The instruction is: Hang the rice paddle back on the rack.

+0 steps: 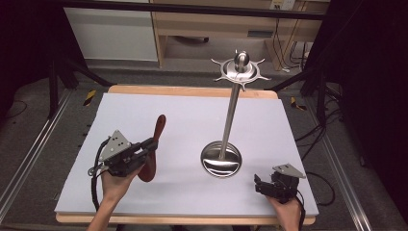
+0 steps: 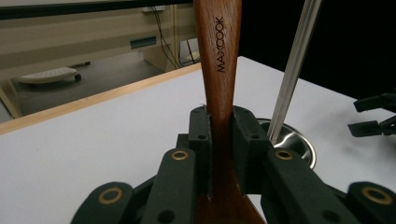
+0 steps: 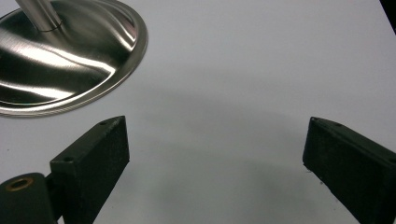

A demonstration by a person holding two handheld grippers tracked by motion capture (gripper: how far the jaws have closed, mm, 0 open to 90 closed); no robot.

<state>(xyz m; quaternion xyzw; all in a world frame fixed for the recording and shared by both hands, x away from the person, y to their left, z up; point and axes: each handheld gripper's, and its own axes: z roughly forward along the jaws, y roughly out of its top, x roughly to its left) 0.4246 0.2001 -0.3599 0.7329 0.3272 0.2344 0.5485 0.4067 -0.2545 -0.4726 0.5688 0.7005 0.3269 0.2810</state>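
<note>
The left hand-held gripper [image 1: 150,144] pinches a dark wooden spoon [image 1: 155,144] at its narrow neck, well left of the steel utensil stand [image 1: 231,110] on the white table [image 1: 183,120]. The handle, marked MAXCOOK, rises tilted away from the jaws, while the bowl end hangs low toward the table. The right hand-held gripper [image 1: 259,185] rests near the stand's round base, to its right and nearer the person, jaws spread wide apart and holding nothing

A grey carpeted floor [image 1: 43,125] surrounds the white-topped wooden table [image 1: 192,110]; beyond it stands a pale wooden desk [image 1: 211,24], dark curtains [image 1: 375,72] alongside.
</note>
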